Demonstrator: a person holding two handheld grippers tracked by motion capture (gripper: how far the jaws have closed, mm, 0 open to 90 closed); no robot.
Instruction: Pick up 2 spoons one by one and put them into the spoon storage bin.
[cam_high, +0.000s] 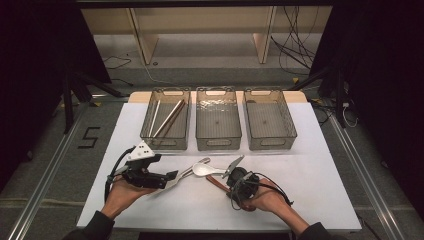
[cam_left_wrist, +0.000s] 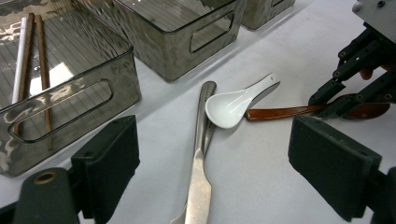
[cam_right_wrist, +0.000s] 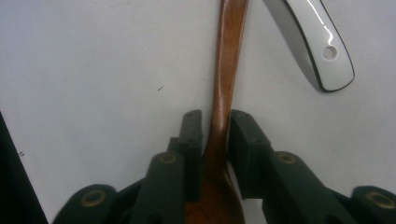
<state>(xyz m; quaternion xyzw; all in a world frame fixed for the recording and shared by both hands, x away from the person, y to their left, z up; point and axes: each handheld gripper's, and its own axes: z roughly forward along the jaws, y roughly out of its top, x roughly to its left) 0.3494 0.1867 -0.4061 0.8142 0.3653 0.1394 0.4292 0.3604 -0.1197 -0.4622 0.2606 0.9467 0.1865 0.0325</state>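
Your right gripper (cam_right_wrist: 215, 128) has its jaws clenched on the brown wooden spoon (cam_right_wrist: 226, 74), which lies on the white counter (cam_high: 300, 190) beside the white ceramic spoon (cam_left_wrist: 233, 103). Your left gripper (cam_left_wrist: 212, 172) hangs with jaws spread wide over the metal utensils (cam_left_wrist: 201, 154)
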